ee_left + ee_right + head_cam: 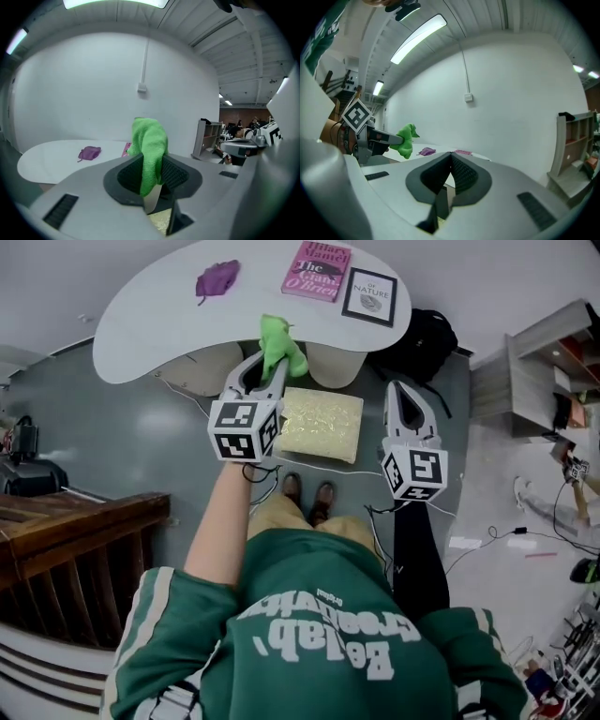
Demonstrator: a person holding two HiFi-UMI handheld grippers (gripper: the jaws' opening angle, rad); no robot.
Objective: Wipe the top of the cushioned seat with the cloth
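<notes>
A bright green cloth (279, 345) (149, 150) is pinched in my left gripper (265, 377), whose jaws are shut on it; the cloth bunches up above the tips. The cushioned seat (321, 424) is a pale yellow square pad on the floor below, just right of the left gripper. A sliver of the seat (161, 220) shows under the jaws in the left gripper view. My right gripper (405, 409) (450, 164) hangs to the right of the seat, jaws shut with nothing between them. From the right gripper view the cloth (407, 139) and left gripper (384, 138) show at the left.
A white curved table (159, 310) stands beyond the seat, carrying a purple cloth (217, 279), a pink book (317, 270) and a framed card (369, 296). A black bag (427, 341) sits at the right, a grey shelf (553, 371) farther right, and wooden rails (75, 531) at the left.
</notes>
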